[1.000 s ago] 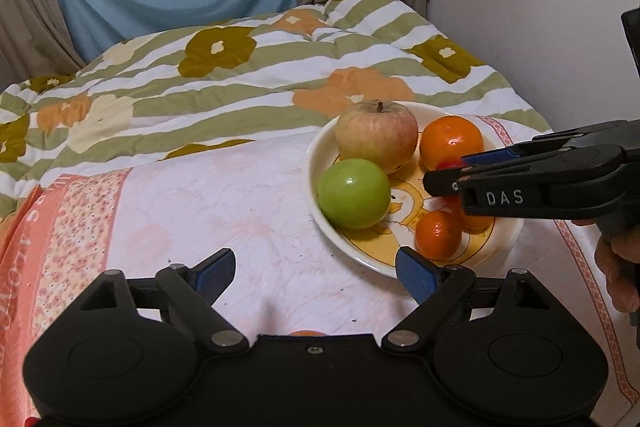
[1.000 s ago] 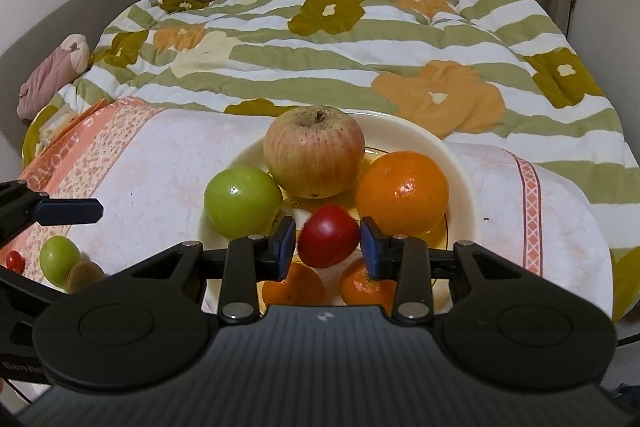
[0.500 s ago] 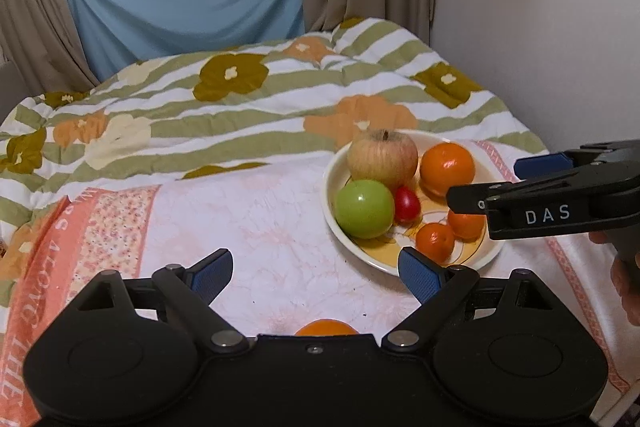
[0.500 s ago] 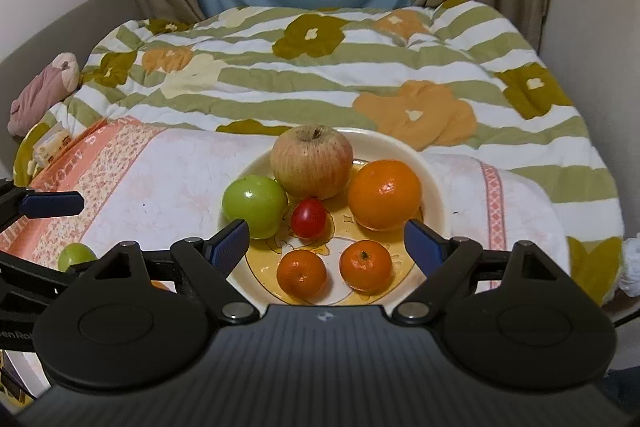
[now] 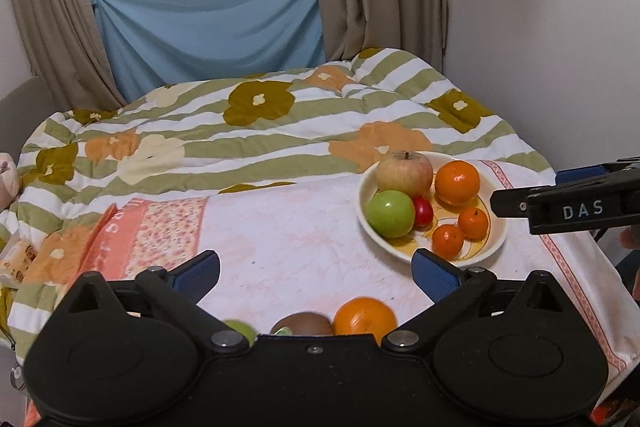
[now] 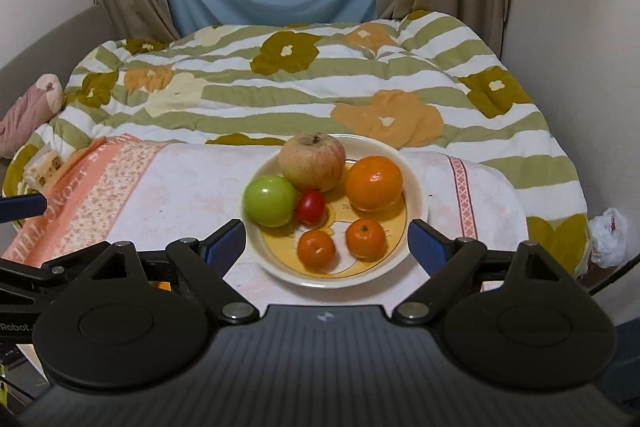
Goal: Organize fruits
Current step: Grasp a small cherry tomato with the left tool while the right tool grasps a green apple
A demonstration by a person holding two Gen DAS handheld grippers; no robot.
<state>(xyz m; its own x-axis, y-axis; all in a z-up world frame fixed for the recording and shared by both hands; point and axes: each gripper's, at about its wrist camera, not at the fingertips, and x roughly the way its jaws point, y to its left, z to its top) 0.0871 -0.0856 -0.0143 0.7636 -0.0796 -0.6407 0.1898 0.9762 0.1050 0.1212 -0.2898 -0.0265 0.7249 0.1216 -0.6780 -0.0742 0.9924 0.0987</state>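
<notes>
A glossy cream plate [image 6: 416, 187] with a yellow centre is seen mid-frame in the right wrist view on a soft pink printed cloth [image 6: 192, 183], holding a matte russet apple [image 6: 312, 161], a smooth green apple [image 6: 270, 200], a shiny cherry tomato [image 6: 311, 207], a large orange [image 6: 373, 183] and two small mandarins. The right gripper [image 6: 324, 241] is opening, nothing between its blue ribbed pads, the plate's near rim lying just beyond them. The left gripper [image 5: 316, 277] is likewise opening and empty over bare cloth, with an orange [image 5: 364, 315], a fuzzy kiwi [image 5: 302, 323] and a green fruit [image 5: 240, 329] at the lower edge.
</notes>
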